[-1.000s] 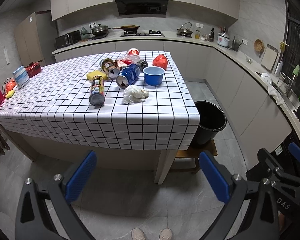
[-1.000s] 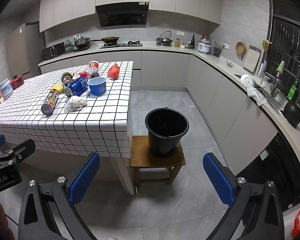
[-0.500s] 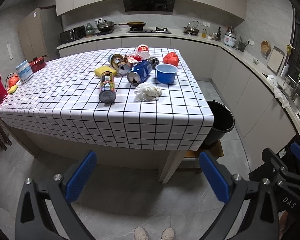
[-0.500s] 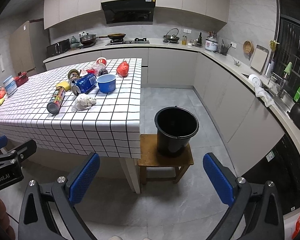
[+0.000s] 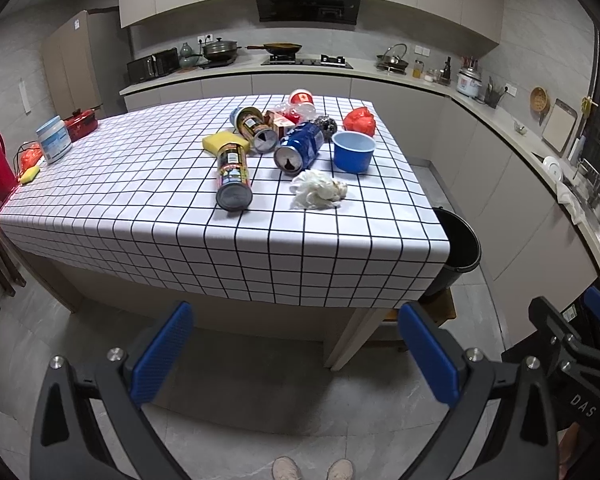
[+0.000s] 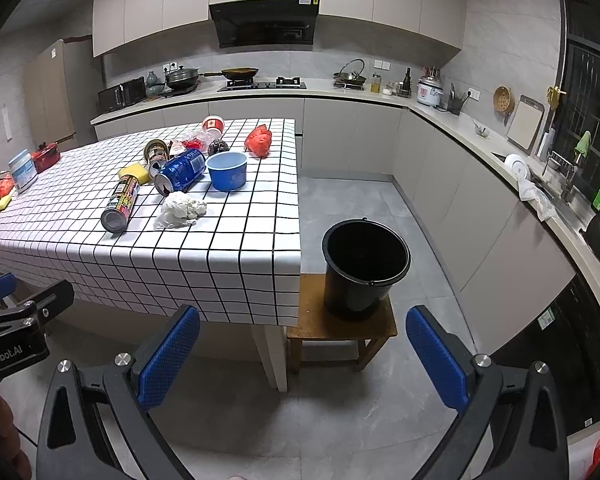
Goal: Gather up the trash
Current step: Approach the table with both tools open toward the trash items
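I have both tools held low, short of the near edge of the worktop, and neither is touching anything: the left tool has its blue pads spread wide with only floor between them, and the right tool is equally wide apart and carries nothing. The trash sits in a loose cluster toward the far right part of the checked cloth, which suits me, because that side is nearest the black bucket. The bucket stands on a low wooden stool just beside the worktop's right corner, placed so I can drop things in without carrying them far; its inside looks dark and, as far as I can judge, holds nothing yet. Nearest me lies the crumpled white paper, with the tall spray can on its side to its left and the blue drinks can tipped over behind it, open end toward me. A yellow sponge touches the spray can's far end. The blue bowl stands upright and seems empty from this angle. Further back are a second tin, a red-and-white cup and a red crumpled bag. I judge collecting has not started, and the paper wad is the easiest first pick
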Motion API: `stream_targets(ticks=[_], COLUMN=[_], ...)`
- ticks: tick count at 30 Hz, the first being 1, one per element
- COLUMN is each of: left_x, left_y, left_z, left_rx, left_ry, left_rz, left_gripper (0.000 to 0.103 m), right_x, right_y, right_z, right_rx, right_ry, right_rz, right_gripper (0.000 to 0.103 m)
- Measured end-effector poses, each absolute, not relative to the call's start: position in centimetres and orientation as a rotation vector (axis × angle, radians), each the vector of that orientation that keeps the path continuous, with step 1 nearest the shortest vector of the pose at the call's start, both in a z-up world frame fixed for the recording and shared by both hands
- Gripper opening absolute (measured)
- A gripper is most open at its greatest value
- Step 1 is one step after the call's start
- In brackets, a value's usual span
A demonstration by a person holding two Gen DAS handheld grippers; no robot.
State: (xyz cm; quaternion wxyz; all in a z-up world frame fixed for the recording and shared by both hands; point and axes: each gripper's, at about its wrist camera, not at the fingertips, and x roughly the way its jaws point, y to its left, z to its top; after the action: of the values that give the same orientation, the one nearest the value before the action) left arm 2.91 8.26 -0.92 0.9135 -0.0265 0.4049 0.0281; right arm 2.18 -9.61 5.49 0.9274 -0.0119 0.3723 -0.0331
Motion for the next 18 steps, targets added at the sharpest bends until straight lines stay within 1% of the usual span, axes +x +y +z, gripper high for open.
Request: stream_targets(ticks=[11,18], left_x=[3.9,5.1], left_y=[10.3,12.8], left_z=[-1.5,-2.2], left_rx=[-0.063,-0.076], left_ry=[0.847,0.857], left_rz=[0.068,0.09], left_gripper=[0.103,0.103], right_x=[3.1,4.3], right_y=[-8.0,-6.5], right_z=[5.3,5.0], right_rx=[-0.03,-0.021], right_ry=[0.77,0.774], right_rz=[-0.056,-0.044], right_gripper=[0.103,0.103])
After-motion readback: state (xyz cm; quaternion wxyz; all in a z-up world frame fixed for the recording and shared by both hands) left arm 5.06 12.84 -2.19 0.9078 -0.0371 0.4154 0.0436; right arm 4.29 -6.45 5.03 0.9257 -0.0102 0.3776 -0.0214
